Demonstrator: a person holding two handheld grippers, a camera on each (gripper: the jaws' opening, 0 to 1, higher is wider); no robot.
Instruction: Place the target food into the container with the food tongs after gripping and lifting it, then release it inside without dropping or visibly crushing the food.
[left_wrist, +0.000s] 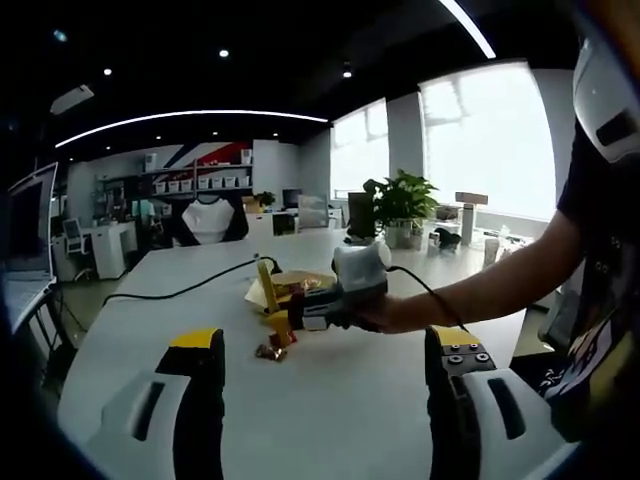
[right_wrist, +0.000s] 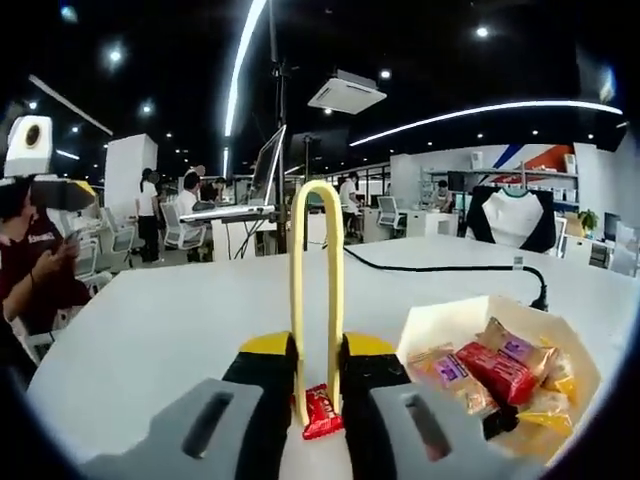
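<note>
In the right gripper view my right gripper (right_wrist: 315, 352) is shut on yellow food tongs (right_wrist: 298, 260), which stand as a tall loop between the jaws. The tong tips pinch a red wrapped snack (right_wrist: 321, 412) low over the white table; I cannot tell whether it is clear of the surface. A white paper container (right_wrist: 430, 320) lies just to the right with several wrapped snacks (right_wrist: 495, 370) inside. In the left gripper view my left gripper (left_wrist: 327, 342) is open and holds nothing. Beyond it a hand holds the right gripper (left_wrist: 335, 300), with the tongs (left_wrist: 266, 283), the snack (left_wrist: 272, 349) and the container (left_wrist: 300, 280).
A black cable (left_wrist: 180, 292) runs over the white table (left_wrist: 340, 400) behind the container. A potted plant (left_wrist: 400, 205) stands at the far edge, a laptop (left_wrist: 30, 230) at the left. The person's arm (left_wrist: 480, 290) reaches in from the right. People (right_wrist: 30, 260) sit beyond the table.
</note>
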